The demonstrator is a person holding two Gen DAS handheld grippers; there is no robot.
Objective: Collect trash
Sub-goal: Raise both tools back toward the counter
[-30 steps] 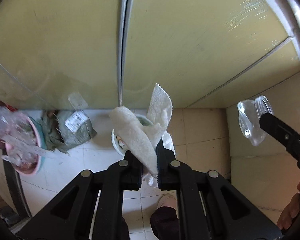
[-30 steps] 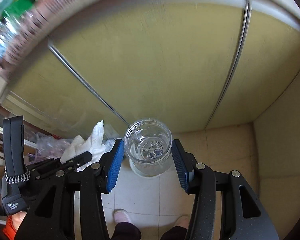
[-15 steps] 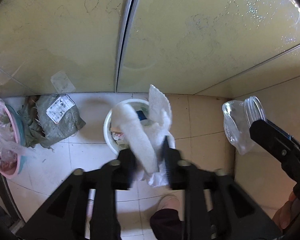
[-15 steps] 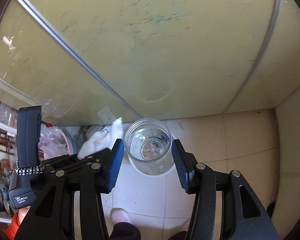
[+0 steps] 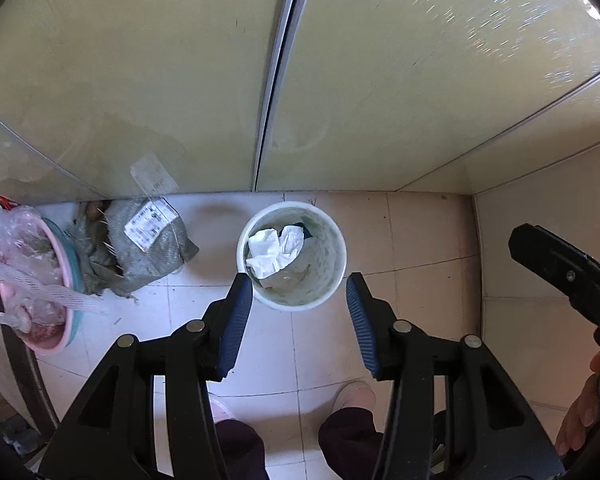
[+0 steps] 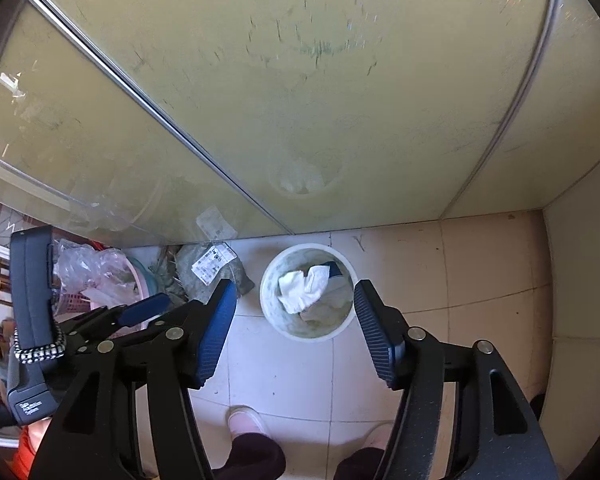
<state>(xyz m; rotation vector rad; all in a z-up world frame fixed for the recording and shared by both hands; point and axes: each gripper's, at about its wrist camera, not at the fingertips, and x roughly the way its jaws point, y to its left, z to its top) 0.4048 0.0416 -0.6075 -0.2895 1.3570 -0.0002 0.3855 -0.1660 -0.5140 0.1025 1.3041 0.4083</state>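
A round white trash bin (image 5: 332,276) stands on the tiled floor against a glass sliding door; it also shows in the right wrist view (image 6: 272,308). Crumpled white paper towel (image 5: 274,250) lies inside it, also seen in the right wrist view (image 6: 304,286). A clear jar cannot be made out in either view. My left gripper (image 5: 299,320) is open and empty, held above the bin's near rim. My right gripper (image 6: 294,330) is open and empty above the bin too.
A grey woven sack with a white label (image 5: 140,248) lies left of the bin. A pink basin with plastic bags (image 5: 32,280) sits at far left. The person's feet (image 5: 352,396) stand on the floor tiles below the grippers. A wall closes the right side.
My left gripper opened and the paper towel dropped into the bin. My right gripper opened and no longer holds the clear jar. Both grippers moved over the bin.
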